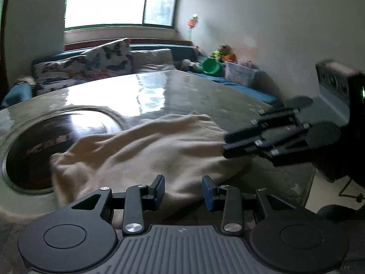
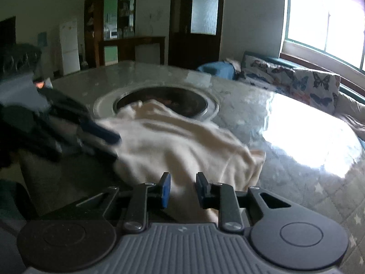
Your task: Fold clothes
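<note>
- Your left gripper and right gripper both have jaws apart, cloth between the pads, not clamped.
- The cream garment lies rumpled on the desk, overlapping its round inset.
- Pinch one edge each, then pull taut before folding.

You face a bright far window; below it, butterfly cushions on a teal sofa, white walls around.

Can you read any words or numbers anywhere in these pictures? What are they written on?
Reddish letters on the dark round plate set into the table: too blurred to read.
Small mark on the left gripper's grey body: a logo, no letters.
Nothing else carries readable words.
</note>
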